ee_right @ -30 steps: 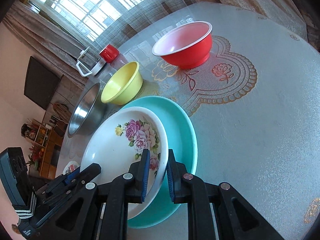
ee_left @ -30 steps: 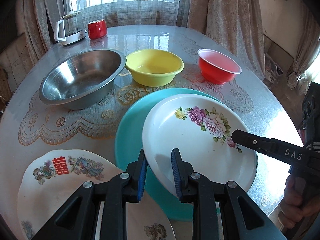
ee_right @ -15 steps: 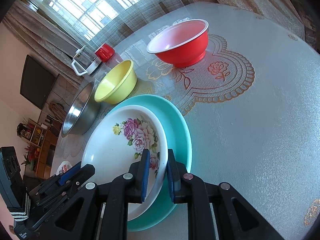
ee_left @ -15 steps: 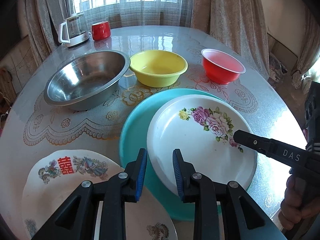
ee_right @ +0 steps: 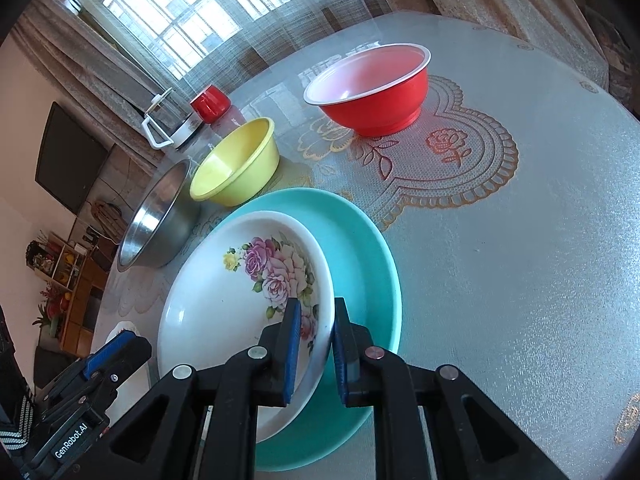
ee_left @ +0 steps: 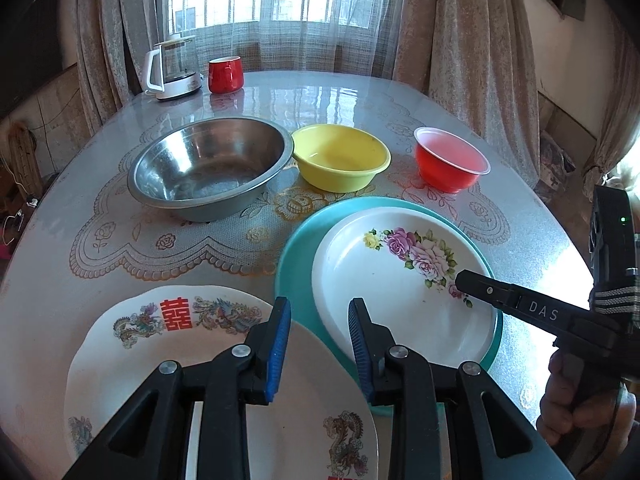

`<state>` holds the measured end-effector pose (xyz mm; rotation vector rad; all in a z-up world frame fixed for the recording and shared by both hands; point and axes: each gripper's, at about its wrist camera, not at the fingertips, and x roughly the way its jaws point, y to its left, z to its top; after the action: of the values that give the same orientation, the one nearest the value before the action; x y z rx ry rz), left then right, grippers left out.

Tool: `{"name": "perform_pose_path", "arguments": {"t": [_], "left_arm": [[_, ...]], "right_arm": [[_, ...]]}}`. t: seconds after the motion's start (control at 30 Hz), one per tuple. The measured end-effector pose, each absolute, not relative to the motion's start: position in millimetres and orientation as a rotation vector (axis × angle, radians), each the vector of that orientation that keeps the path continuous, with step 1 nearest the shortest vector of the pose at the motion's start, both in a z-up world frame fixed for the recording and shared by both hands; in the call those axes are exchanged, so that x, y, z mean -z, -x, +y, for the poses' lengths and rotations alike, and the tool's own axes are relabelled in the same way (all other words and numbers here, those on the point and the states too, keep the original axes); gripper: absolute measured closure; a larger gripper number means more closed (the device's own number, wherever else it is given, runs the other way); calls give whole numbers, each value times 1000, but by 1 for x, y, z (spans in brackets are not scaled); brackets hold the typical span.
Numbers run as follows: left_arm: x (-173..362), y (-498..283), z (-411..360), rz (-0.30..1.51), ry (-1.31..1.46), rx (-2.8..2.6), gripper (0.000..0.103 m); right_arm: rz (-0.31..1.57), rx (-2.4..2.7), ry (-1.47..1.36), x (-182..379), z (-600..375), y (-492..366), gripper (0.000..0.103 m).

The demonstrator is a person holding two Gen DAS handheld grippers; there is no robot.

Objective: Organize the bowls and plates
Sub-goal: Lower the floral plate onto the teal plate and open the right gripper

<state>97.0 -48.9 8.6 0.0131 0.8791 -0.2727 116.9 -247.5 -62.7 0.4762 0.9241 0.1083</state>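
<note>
My right gripper [ee_right: 316,344] pinches the rose plate's [ee_right: 224,304] rim; that plate lies in the teal plate [ee_right: 360,240]. Only my left view shows the dragon plate [ee_left: 168,344] under my left gripper [ee_left: 316,344], whose jaws have just been opening, nothing between them. 3 bowls stand beyond: steel bowl [ee_left: 208,168], yellow bowl [ee_left: 340,160], red bowl [ee_left: 448,160].
</note>
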Motion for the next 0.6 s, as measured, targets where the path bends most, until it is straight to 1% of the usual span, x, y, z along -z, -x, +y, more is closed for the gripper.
{"name": "perform_pose_path", "arguments": {"t": [0.07,0.17,0.37,0.47,0.5,0.53,0.6], "left_arm": [[-11,-93,-43,870,-3,263,72],[-16,-87,-31,854,17,248,70],[-21,-81,-2,832,65,201,69],[-22,-77,14,821,83,168,68],[-22,-76,20,820,90,156,68],[-21,-75,26,820,98,146,67],[-19,-73,39,819,111,119,67]], "right_arm": [[922,-102,-460,62,-246,-117,89],[923,-89,-463,63,-247,-116,94],[928,-71,-436,61,-242,-115,93],[929,-70,-433,60,-243,-115,88],[924,-64,-429,59,-243,-114,83],[918,-57,-425,58,-244,-113,80],[902,-47,-427,55,-246,-110,78]]}}
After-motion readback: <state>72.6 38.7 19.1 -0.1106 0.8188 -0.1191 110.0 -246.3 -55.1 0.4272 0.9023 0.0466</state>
